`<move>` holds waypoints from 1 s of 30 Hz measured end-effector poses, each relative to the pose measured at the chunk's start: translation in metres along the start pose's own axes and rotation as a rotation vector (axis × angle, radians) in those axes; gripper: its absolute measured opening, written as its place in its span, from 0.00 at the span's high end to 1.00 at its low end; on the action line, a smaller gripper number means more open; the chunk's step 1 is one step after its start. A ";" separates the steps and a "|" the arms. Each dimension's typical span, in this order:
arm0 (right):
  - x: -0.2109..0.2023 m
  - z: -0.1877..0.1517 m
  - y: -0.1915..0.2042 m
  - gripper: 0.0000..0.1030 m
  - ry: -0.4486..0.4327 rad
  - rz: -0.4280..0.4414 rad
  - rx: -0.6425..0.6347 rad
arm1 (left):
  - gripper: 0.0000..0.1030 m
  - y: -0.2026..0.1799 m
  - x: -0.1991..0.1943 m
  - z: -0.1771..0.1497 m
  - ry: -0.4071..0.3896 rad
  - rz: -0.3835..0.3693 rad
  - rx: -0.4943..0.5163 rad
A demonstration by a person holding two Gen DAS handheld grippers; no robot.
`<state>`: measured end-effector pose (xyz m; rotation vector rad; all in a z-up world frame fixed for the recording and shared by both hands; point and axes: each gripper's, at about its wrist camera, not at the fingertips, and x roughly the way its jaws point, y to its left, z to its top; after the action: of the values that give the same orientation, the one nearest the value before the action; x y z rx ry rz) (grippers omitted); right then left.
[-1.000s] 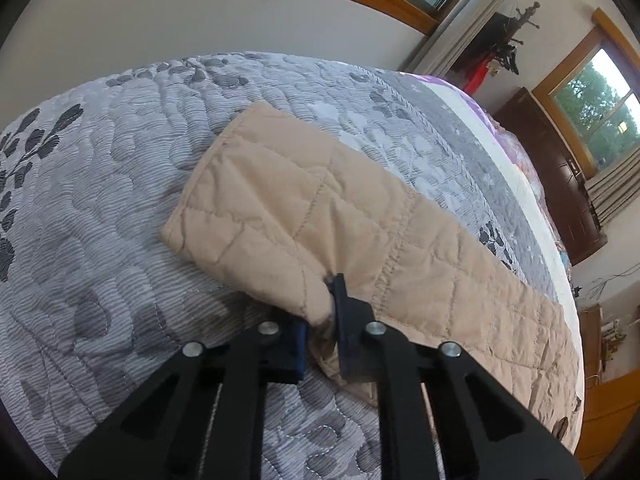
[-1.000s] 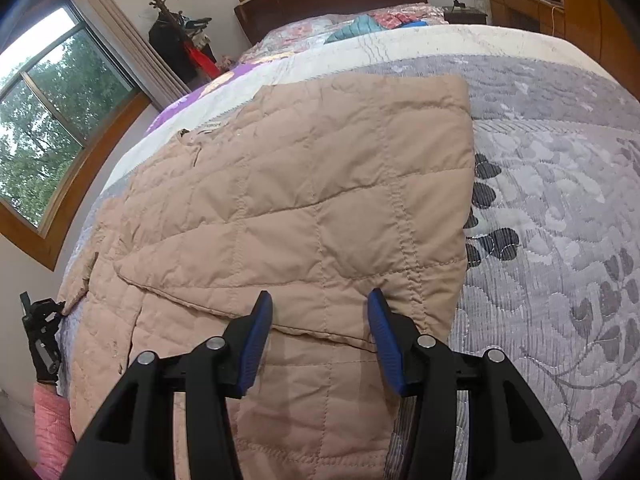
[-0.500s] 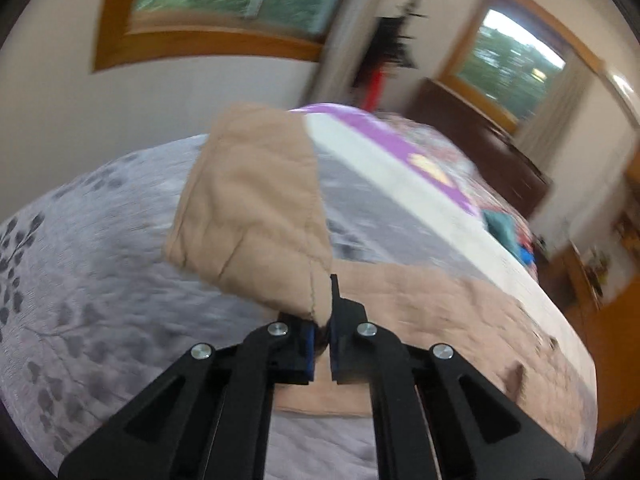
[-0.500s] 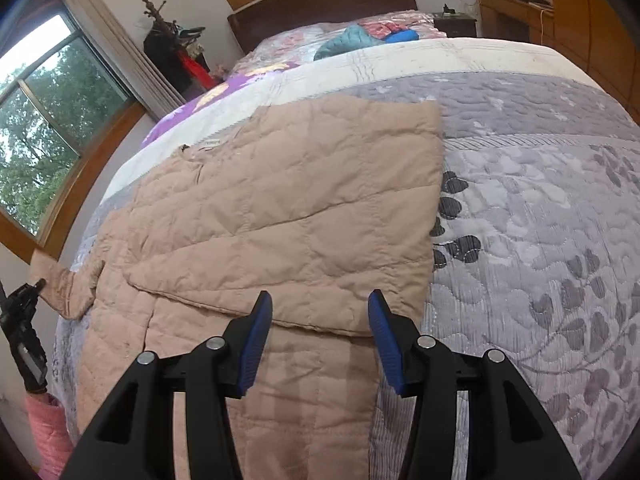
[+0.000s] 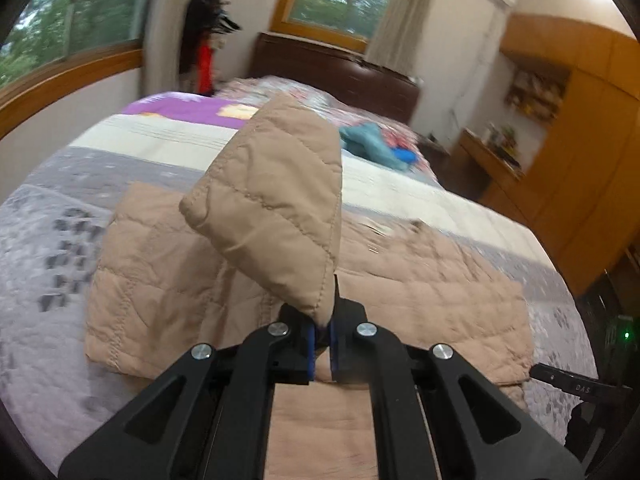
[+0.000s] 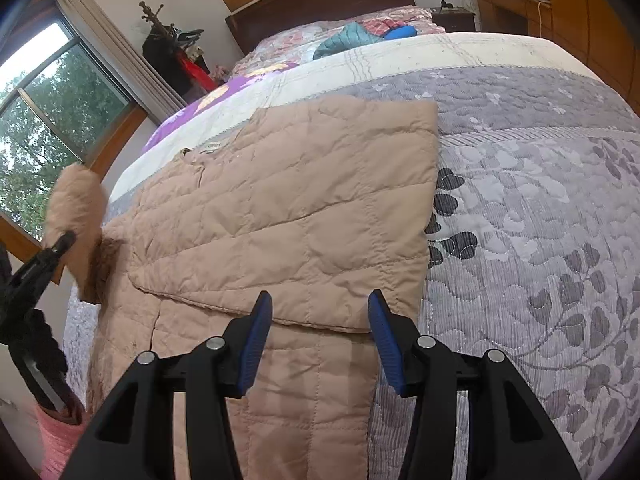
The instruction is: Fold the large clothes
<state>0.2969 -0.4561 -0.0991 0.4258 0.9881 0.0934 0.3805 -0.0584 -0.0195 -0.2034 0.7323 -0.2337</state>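
Now our left gripper (image 5: 321, 334), fingers clamped on the sleeve (image 5: 276, 212), has swung it above the jacket (image 6: 280, 216); our right gripper (image 6: 320, 340) hovers, fingers apart.

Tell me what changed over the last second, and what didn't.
The left gripper, shut on the tan sleeve throughout, lifted it off the grey bedspread and swung it in over the quilted jacket; the sleeve now hangs raised above the jacket body. Nothing was released. The right gripper stayed open above the jacket's folded flap, and that flap lies as before.
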 end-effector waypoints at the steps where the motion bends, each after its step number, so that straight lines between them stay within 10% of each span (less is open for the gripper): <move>1: 0.000 0.000 0.000 0.51 0.000 0.002 0.001 | 0.97 -0.012 0.009 -0.003 0.016 -0.009 0.008; 12: 0.006 0.000 -0.003 0.51 0.015 0.002 0.004 | 0.95 -0.053 0.075 -0.045 0.193 -0.036 0.093; 17: 0.008 0.000 -0.001 0.51 0.014 -0.001 -0.001 | 0.65 -0.066 0.063 -0.055 0.226 -0.210 0.173; 25: 0.004 -0.002 0.017 0.51 0.009 0.036 -0.033 | 0.58 -0.043 0.025 -0.053 0.220 -0.331 0.170; 30: 0.014 0.003 0.043 0.51 0.061 0.078 -0.060 | 0.55 0.013 0.017 -0.032 0.196 -0.058 0.150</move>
<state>0.3120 -0.4141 -0.0920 0.4079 1.0260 0.2069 0.3726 -0.0544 -0.0571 -0.0598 0.8996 -0.3659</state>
